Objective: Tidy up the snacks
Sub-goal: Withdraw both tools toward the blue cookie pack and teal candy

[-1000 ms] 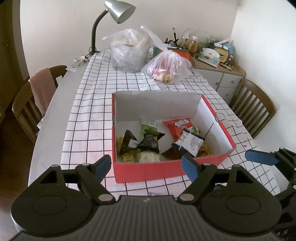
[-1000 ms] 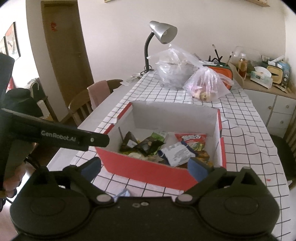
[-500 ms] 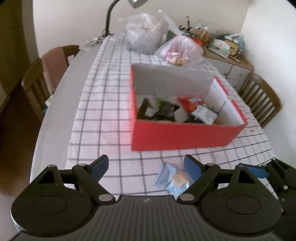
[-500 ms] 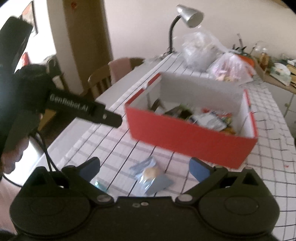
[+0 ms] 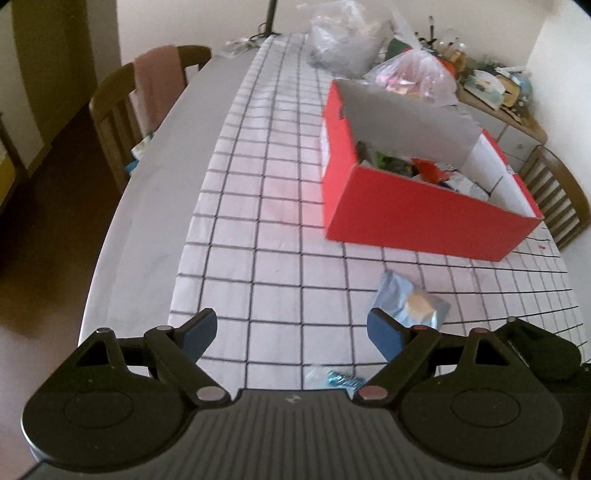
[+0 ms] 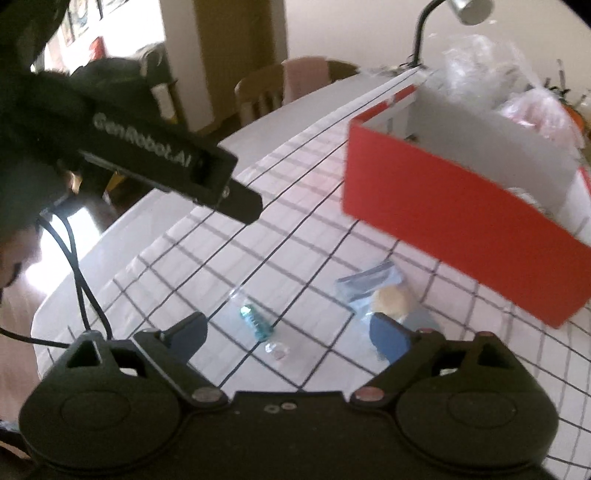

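Note:
A red cardboard box (image 5: 424,218) holding several snack packets stands on the checked tablecloth (image 5: 280,206). In front of it lie a pale blue biscuit packet (image 5: 410,302), a small teal wrapped candy (image 5: 343,380) and a clear wrapped candy (image 6: 277,349). My left gripper (image 5: 291,330) is open over bare cloth, with the biscuit packet just beyond its right finger. My right gripper (image 6: 288,334) hangs low over the cloth with its jaws closing. The teal candy (image 6: 255,321) lies between its fingers, untouched, and the biscuit packet (image 6: 380,291) sits by its right fingertip. The left gripper's body (image 6: 166,155) fills the upper left.
Two plastic bags (image 5: 369,48) and a desk lamp (image 6: 469,9) stand behind the box (image 6: 461,218). A wooden chair with a pink cloth (image 5: 155,96) is at the table's left side, another chair (image 5: 561,195) at the right. A cluttered sideboard (image 5: 498,92) stands far right.
Both grippers have drawn back from above the box and sunk toward the cloth in front of it. The biscuit packet and the candies have come into view.

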`<state>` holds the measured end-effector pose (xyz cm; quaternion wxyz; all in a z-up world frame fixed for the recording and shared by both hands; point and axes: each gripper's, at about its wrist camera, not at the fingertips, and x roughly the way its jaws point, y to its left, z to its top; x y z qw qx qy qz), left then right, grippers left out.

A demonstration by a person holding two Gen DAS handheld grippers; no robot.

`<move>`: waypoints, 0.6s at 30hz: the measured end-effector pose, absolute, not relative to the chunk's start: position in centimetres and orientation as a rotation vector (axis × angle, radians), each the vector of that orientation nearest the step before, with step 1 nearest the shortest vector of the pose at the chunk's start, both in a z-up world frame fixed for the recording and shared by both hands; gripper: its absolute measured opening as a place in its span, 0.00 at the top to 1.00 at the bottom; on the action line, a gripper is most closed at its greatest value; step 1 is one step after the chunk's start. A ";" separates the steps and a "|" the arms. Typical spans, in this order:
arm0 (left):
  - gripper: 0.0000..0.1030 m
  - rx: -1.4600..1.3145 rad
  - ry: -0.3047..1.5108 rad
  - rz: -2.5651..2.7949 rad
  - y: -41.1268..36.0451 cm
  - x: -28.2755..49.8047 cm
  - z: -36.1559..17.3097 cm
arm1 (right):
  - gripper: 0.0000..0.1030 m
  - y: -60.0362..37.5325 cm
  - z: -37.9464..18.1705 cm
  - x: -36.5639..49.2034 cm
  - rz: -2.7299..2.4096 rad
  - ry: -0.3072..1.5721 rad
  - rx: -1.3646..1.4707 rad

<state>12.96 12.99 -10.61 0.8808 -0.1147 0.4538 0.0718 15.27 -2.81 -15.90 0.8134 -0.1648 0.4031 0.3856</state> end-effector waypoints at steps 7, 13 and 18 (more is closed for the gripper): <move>0.14 -0.260 0.936 0.192 13.9 12.1 -11.1 | 0.27 -0.9 -16.7 16.1 0.858 0.874 -0.378; 0.14 -0.293 0.940 0.184 14.7 11.9 -10.9 | 0.51 0.9 -17.0 16.9 0.918 0.915 -0.428; 0.14 -0.257 0.937 0.219 15.7 11.3 -10.1 | 0.51 1.3 -15.4 17.6 0.996 0.931 -0.477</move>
